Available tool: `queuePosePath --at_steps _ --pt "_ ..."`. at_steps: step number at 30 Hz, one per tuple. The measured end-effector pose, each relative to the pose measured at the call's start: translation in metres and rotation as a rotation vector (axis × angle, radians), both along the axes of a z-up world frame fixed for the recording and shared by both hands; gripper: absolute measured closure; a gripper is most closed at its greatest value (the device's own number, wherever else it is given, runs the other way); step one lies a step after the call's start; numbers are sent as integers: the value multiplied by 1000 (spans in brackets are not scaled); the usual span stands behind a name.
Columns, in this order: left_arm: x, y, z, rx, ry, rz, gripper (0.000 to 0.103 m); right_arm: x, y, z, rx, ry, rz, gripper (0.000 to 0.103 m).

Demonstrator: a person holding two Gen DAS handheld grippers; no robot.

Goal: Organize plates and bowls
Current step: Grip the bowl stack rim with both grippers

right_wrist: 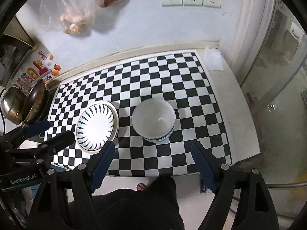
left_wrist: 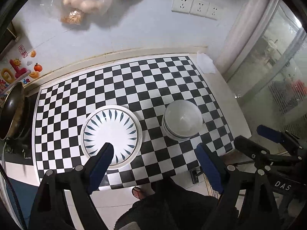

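A stack of plates [left_wrist: 111, 132], the top one white with blue leaf marks, sits on the checkered mat [left_wrist: 134, 84]. It also shows in the right wrist view [right_wrist: 96, 125]. To its right stands a stack of white bowls [left_wrist: 182, 120], also in the right wrist view [right_wrist: 153, 119]. My left gripper [left_wrist: 154, 149] is open and empty, held above the mat's near edge, its left finger over the plates. My right gripper [right_wrist: 153, 149] is open and empty, above and in front of the bowls. Each gripper shows in the other's view: the right [left_wrist: 249, 138] and the left [right_wrist: 55, 132].
A wok [left_wrist: 11, 111] and a metal pot [right_wrist: 11, 103] sit on the stove at the left. Plastic bags of food [left_wrist: 82, 2] hang on the wall beside three sockets [left_wrist: 197, 6]. A white cloth [left_wrist: 205, 62] lies at the counter's back right. A glass door [left_wrist: 278, 76] stands at right.
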State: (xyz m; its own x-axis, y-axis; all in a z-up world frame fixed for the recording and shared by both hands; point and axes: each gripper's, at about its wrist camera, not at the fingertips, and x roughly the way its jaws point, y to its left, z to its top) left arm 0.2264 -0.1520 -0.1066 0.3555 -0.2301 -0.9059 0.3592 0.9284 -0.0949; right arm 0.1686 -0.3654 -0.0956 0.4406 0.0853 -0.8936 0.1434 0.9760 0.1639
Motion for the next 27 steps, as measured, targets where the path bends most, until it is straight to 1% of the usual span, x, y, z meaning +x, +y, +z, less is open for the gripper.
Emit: queuePosePath --at_steps 7,12,15,19,22,25,27 --pt "-13 0 11 -6 -16 2 15 -15 6 23 -7 -43 19 19" --pt "-13 -2 12 -8 -17 -2 15 -14 4 23 1 -42 22 18" --pt "-5 -6 7 -11 -7 19 15 -12 3 21 8 -41 14 18" --pt "20 -12 -14 -11 33 41 15 3 -8 10 43 -56 3 18" --pt "44 -16 -39 -27 103 60 15 17 -17 -6 82 -54 0 18" --pt "69 -20 -70 -51 197 74 15 34 -28 -31 129 -45 -13 18" --pt "84 -23 -92 -63 258 87 15 48 -39 -56 167 -21 -34 18"
